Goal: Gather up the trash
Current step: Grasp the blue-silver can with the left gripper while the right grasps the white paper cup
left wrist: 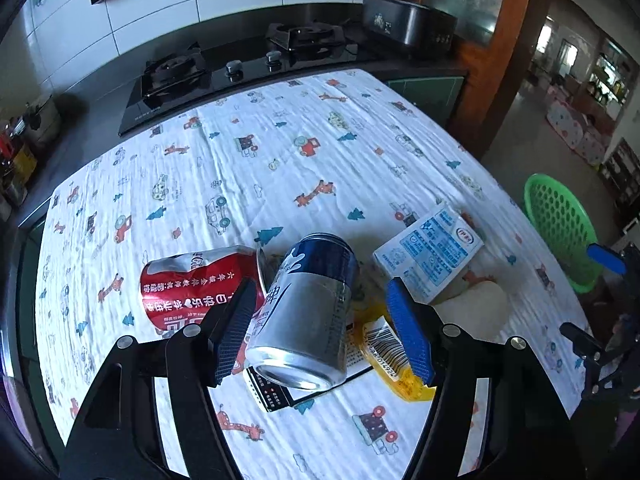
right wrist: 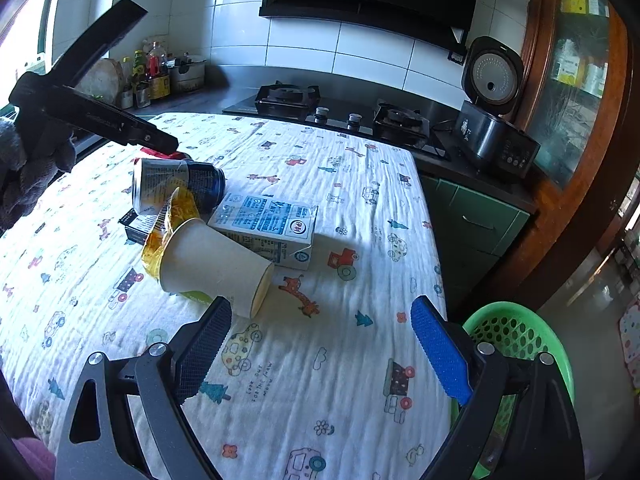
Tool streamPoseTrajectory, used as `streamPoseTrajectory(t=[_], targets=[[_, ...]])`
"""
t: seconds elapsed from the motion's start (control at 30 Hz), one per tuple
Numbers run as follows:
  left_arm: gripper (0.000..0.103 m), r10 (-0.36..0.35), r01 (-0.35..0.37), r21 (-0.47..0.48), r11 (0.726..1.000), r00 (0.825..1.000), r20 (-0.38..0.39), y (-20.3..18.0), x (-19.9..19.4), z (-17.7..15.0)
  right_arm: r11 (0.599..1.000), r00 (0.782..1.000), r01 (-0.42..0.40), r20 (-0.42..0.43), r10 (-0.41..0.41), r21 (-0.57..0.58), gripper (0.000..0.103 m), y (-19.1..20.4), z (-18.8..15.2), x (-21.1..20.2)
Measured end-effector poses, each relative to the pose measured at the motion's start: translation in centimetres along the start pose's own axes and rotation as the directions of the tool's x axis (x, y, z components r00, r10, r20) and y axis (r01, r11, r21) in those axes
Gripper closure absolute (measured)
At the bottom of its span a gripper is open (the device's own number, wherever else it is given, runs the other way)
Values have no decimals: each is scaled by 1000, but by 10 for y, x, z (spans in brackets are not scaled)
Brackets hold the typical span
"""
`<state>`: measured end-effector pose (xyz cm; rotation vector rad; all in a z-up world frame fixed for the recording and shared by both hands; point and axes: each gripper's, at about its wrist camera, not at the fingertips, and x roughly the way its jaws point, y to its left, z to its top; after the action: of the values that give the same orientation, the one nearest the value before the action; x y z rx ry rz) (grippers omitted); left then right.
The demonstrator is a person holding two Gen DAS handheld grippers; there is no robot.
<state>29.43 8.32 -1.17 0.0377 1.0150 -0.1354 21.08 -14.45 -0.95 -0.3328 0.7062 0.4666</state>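
A blue and silver can (left wrist: 308, 312) lies tilted between the fingers of my left gripper (left wrist: 320, 328), which is open around it; the left pad touches it, the right pad stands apart. It also shows in the right wrist view (right wrist: 180, 188). A crushed red can (left wrist: 196, 284) lies left of it. A yellow wrapper (left wrist: 396, 356) and a black card (left wrist: 276, 396) lie under it. A white and blue milk carton (right wrist: 268, 228) and a tipped paper cup (right wrist: 216, 268) lie ahead of my right gripper (right wrist: 320, 352), which is open and empty above the cloth.
A green perforated basket (right wrist: 516, 340) stands off the table's right edge, beside my right gripper. The table wears a white cartoon-print cloth (left wrist: 280, 152). A gas hob (right wrist: 340, 116) and a rice cooker (right wrist: 496, 128) stand on the counter behind.
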Motion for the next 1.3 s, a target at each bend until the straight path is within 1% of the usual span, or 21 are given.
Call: streamPoseTrajectory(t=[0.03,0.07,0.13,0.27,0.43,0.5,0.57,0.63,0.7,0.77,0.87,0.93,1.0,1.13,1.27,1.3], targets=[[36,-7,7,5,1000,1000,-21,0,6,0,1000,1000,2,-2,-2,-1,15,0,0,2],[36,11,-10,9,1000,999,-35,0,12,1,1000,1000,4,-5,-4,-1,15,-1,1,4],[36,21,-19,28,999,999,-50,-1,19,1,1000,1000,5,-10,-5,1,15,-2,1,7],[36,17,-11,66,998,997,-80,-3,29,2,1000,1000,10,-22,-10,0,15,-4,1,12],[36,47,-34,121,992,993,-106,-8,41,4,1000,999,2,-42,-2,10,15,-7,4,20],[39,48,-35,121,992,994,-101,-8,42,3,1000,998,-10,-54,11,15,15,-8,7,23],[49,56,-44,117,992,993,-101,-8,43,1,1000,998,-8,-60,9,14,15,-10,11,26],[49,49,-42,92,995,995,-82,-5,41,-2,1000,997,-20,-70,21,18,15,-13,15,30],[49,55,-49,86,995,996,-67,-3,40,-4,999,997,-28,-75,29,18,15,-14,17,33],[50,45,-41,73,997,998,-48,0,37,-6,998,995,-61,-79,61,2,15,-12,20,36],[50,26,-25,43,999,999,-20,5,29,-6,993,992,-99,-89,93,-57,15,-1,22,39],[50,15,-15,24,1000,1000,6,9,21,-5,983,989,-121,-100,108,-137,15,13,24,42],[50,3,-4,9,1000,1000,25,14,15,-5,971,985,-149,-114,129,-185,15,23,25,47],[50,-10,11,-20,1000,999,49,23,4,-5,933,976,-204,-137,170,-297,15,46,29,58],[50,-8,11,-35,999,997,72,32,-7,-6,889,968,-237,-168,184,-393,15,62,31,71],[50,-10,13,-39,999,997,77,35,-9,-7,873,963,-260,-182,201,-412,15,66,32,75]])
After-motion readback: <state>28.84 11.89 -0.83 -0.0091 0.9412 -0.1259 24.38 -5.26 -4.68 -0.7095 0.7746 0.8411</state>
